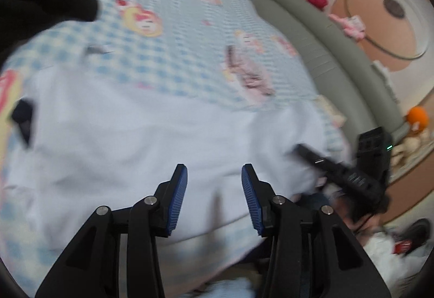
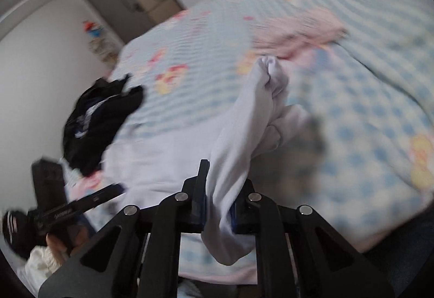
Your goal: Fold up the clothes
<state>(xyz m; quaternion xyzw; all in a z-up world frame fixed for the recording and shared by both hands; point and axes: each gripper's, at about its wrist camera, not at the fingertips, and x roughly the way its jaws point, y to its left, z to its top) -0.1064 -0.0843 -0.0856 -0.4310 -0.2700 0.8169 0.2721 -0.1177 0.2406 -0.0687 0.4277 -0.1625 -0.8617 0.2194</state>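
Your right gripper (image 2: pixel 217 189) is clamped on a sleeve of the white garment (image 2: pixel 152 159), lifting it off the bed (image 2: pixel 366 86) toward 12 o'clock, likely to fold it inward. Your left gripper (image 1: pixel 214 176) hangs spread and empty over the garment's flat body.

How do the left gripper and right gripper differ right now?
The left gripper is open and holds nothing, above the white long-sleeved garment. The right gripper is shut on a fold of that garment, which drapes between its fingers. Both are black with blue pads, over the blue checked bedsheet.
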